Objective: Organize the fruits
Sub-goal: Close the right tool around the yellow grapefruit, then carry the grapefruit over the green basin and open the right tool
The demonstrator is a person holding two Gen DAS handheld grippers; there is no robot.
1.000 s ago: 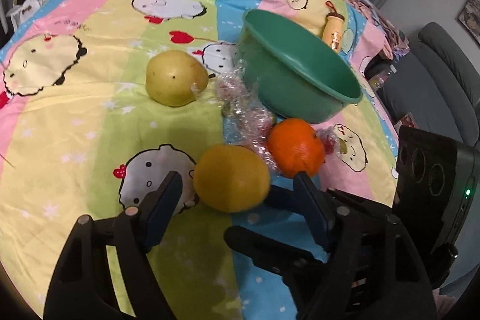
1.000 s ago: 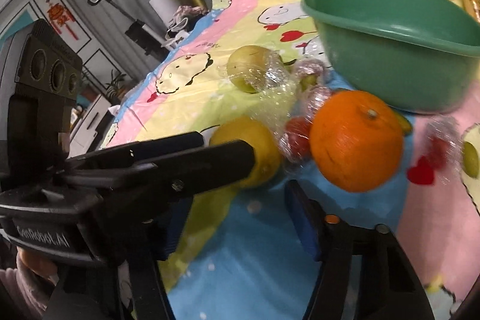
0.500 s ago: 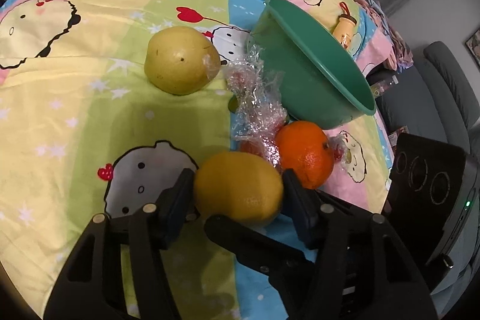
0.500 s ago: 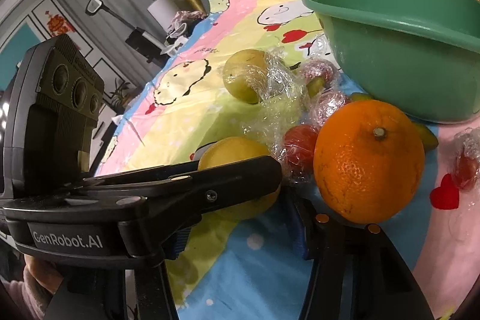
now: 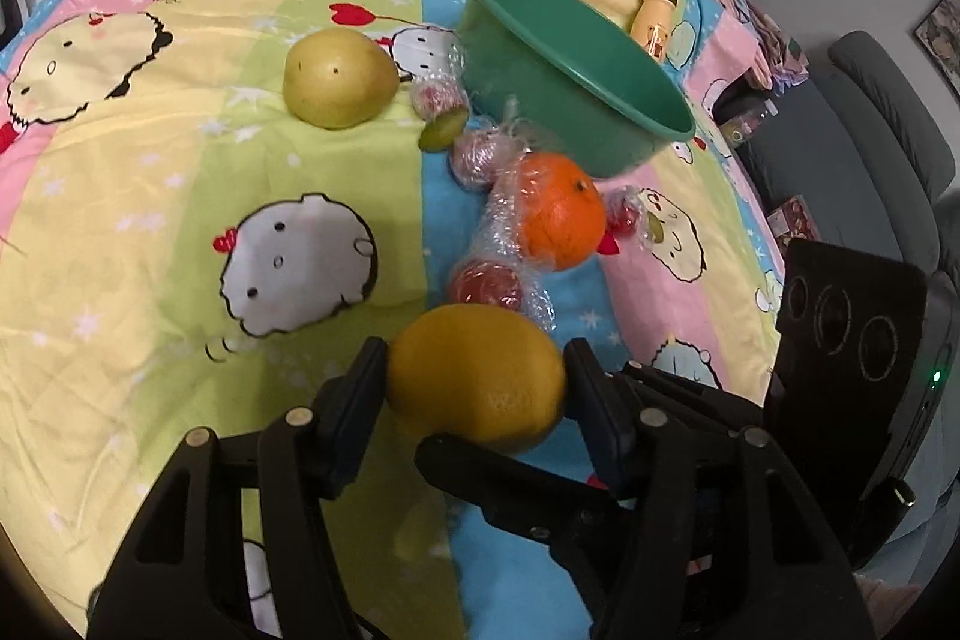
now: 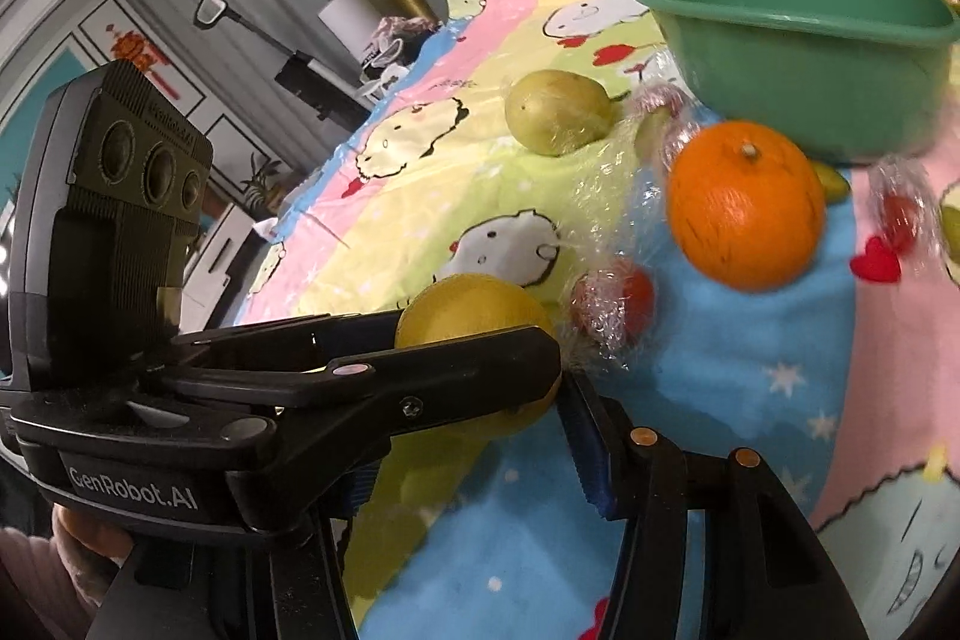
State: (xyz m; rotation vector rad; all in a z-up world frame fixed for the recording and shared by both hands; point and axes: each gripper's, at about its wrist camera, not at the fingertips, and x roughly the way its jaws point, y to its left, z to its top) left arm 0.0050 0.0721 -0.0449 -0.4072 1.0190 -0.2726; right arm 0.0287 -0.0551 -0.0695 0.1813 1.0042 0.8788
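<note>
Two grippers meet near our cartoon-print bedspread's [image 5: 150,196] near edge. Our left gripper [image 5: 474,388] clamps the yellow lemon [image 5: 477,382], long axis across its jaws. The right gripper's [image 6: 474,436] state is unclear. The green basin [image 5: 576,64] lies ahead.

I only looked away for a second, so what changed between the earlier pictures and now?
The left claw closed its pads on the yellow citrus fruit, which a second ago sat loose between wide-open jaws. The orange, clear of the right claw, drifted away from it. The pear and the green bowl stayed where they were on the bedspread.
</note>
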